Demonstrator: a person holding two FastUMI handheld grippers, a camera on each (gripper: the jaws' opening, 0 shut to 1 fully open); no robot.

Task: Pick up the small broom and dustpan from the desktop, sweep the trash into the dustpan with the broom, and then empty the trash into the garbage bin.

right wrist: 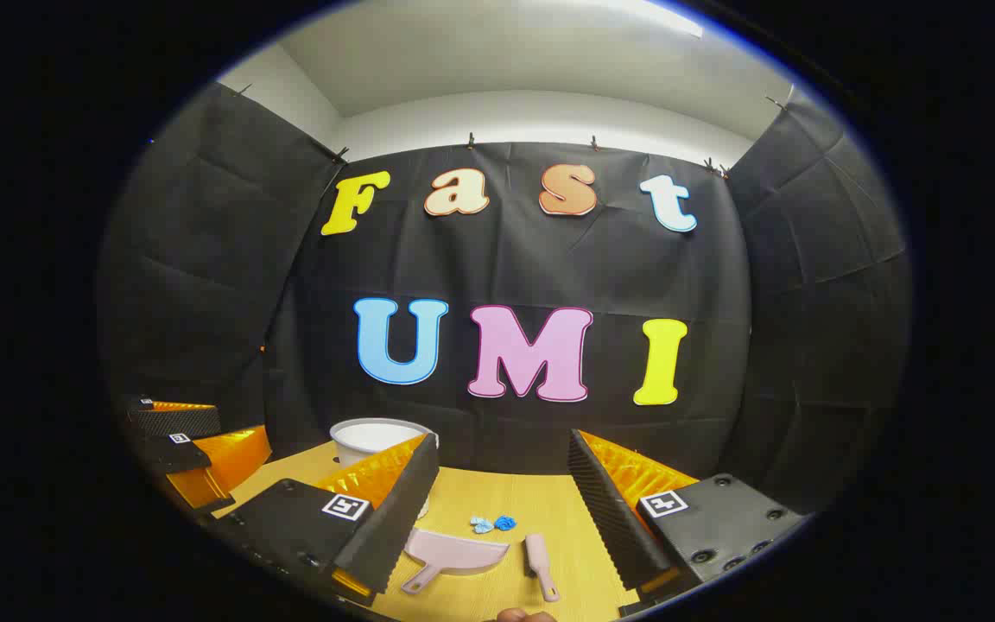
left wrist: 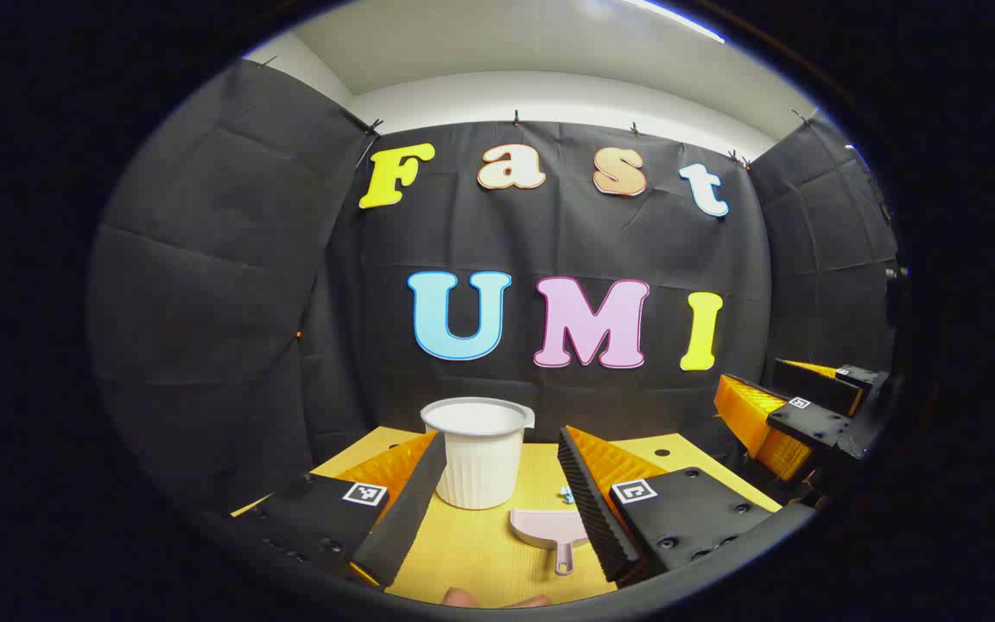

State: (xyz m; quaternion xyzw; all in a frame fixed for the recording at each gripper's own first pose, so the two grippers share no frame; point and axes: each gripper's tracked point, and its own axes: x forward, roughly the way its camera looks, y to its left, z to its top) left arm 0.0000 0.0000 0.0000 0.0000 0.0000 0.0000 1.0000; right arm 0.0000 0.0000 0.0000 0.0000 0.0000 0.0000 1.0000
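A small pink dustpan (left wrist: 547, 529) (right wrist: 453, 553) lies flat on the wooden desktop (left wrist: 472, 553), handle toward me. Just right of it lies the small pink broom (right wrist: 539, 561). Beyond both sit bits of blue crumpled trash (right wrist: 492, 523) (left wrist: 566, 493). A white ribbed bin (left wrist: 480, 453) (right wrist: 372, 439) stands at the back of the desk. My left gripper (left wrist: 502, 501) hovers open above the near edge, dustpan between and below its fingers. My right gripper (right wrist: 506, 510) is open too, above the dustpan and broom. Each view also shows the other gripper off to the side.
Black cloth walls close the booth at the back and on both sides. A small dark hole (left wrist: 662, 452) marks the desktop at the far right. A fingertip (left wrist: 463, 598) peeks in at the bottom edge.
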